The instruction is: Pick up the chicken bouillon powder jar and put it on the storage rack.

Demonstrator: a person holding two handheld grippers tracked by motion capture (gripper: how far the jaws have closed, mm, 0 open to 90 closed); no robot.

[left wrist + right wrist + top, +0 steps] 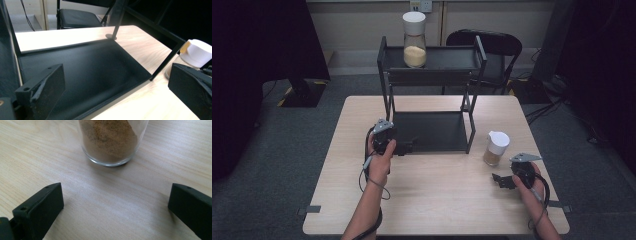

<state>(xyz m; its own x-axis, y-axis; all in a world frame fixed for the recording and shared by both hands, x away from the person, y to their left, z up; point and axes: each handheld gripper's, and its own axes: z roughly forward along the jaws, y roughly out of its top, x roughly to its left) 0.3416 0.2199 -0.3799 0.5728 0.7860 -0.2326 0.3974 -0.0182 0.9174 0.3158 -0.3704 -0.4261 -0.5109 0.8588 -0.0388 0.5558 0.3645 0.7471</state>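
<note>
Glass jar [110, 142] is standing just ahead of the right claw [112, 202], which is gaping wide and empty; it should be advancing level, straddling the jar low.

clear glass jar [112, 142], pale wood-grain table [100, 202]

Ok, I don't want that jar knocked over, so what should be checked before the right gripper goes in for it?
1. Right gripper open: ok, jaws wide apart.
2. Jar upright on the table: ok.
3. Jar between the jaws: not ok, it stands ahead of them.
4. Jar lid shut: cannot tell.
5. Left gripper clear of the jar: ok, open at the rack.
6. Lower shelf free: ok.
</note>
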